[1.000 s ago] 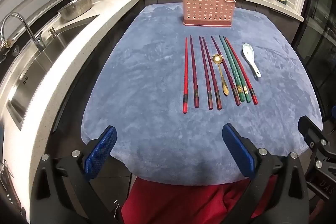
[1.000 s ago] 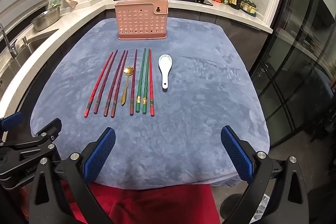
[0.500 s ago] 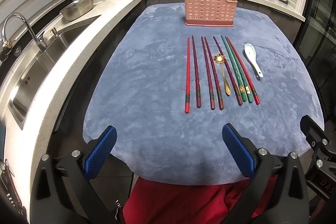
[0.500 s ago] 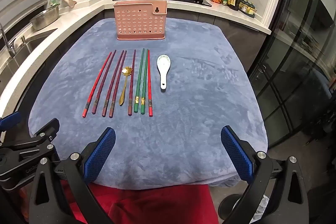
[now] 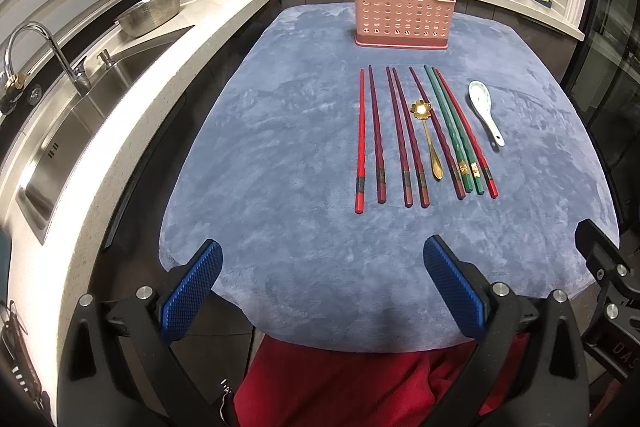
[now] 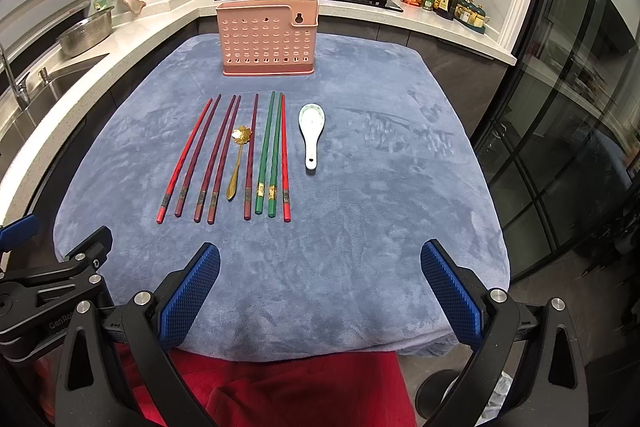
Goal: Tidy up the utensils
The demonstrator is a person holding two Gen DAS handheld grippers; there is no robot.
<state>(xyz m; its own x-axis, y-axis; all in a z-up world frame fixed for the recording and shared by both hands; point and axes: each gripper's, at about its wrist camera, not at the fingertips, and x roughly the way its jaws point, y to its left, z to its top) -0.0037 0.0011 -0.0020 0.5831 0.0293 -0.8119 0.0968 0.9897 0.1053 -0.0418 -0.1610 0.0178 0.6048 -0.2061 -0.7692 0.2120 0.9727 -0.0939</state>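
Pre-grasp: left gripper and right gripper both spread, empty; 8 chopsticks, 2 spoons ahead, probably empty rack beyond; next, reach forward and pinch.

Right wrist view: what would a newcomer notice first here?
First, the neat row of red, maroon and green chopsticks in the middle of the blue cloth, with a gold spoon among them and a white ceramic spoon at the right end. Behind stands a pink perforated holder.
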